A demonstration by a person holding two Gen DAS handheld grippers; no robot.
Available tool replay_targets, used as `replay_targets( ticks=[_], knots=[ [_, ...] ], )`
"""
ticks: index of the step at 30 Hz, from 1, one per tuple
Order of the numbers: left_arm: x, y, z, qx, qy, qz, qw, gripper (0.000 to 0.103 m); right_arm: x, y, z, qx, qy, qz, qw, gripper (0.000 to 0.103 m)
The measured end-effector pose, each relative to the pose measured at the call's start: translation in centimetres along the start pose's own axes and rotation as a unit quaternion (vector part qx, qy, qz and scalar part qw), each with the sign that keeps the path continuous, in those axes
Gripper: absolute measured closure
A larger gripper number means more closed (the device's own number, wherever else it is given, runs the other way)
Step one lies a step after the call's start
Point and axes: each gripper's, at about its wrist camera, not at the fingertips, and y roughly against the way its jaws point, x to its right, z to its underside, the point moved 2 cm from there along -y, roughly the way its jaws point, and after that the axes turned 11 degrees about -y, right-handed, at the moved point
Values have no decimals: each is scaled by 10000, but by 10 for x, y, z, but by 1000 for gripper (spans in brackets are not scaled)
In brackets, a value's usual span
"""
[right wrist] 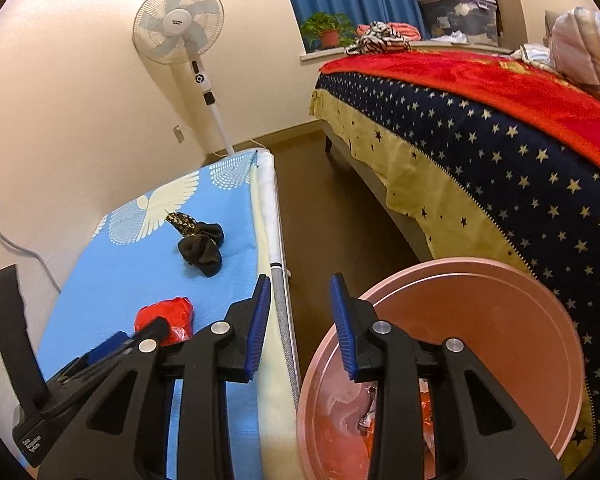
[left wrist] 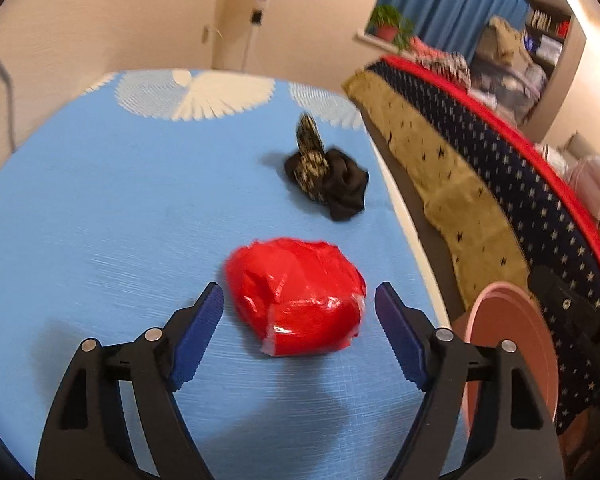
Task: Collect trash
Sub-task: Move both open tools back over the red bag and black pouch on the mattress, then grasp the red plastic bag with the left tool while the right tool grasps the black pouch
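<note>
A crumpled red plastic wrapper (left wrist: pixel 296 294) lies on the blue mat (left wrist: pixel 100 208). My left gripper (left wrist: pixel 299 302) is open, its blue pads on either side of the wrapper, not touching it. A black and gold cloth bundle (left wrist: pixel 326 174) lies farther back on the mat. In the right wrist view my right gripper (right wrist: pixel 300 290) is open and empty, above the gap between the mat edge and a pink bin (right wrist: pixel 480 344) on the floor. The bin holds some orange and clear scraps. The wrapper (right wrist: pixel 168 316) and the cloth bundle (right wrist: pixel 202 246) show there too.
A bed with a star-patterned blanket (right wrist: pixel 500 152) stands right of the bin, with brown floor (right wrist: pixel 320 200) between it and the mat. A standing fan (right wrist: pixel 180 24) is by the far wall. The pink bin's rim (left wrist: pixel 500 292) shows in the left wrist view.
</note>
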Motion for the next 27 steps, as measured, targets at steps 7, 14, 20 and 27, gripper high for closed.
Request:
replay_targets(
  ticks=[7,14,20,27],
  knots=[
    [-14,1,6,-1,129,-77,9999,39,-16,-17,-2,-159,23,-199,9997,71],
    [-55,16,12,168,734,-799,9940,39,-56,-52,-4,-380,126,-512,9979,71],
    [-61,14,11,34,530,-1124,9922,39,-79,-92,-4,-665,185,-590,9959,66],
    [-62,12,10,-7,464,-1154,9922,39,-96,-124,-8,-861,388,-598,9937,56]
  ],
)
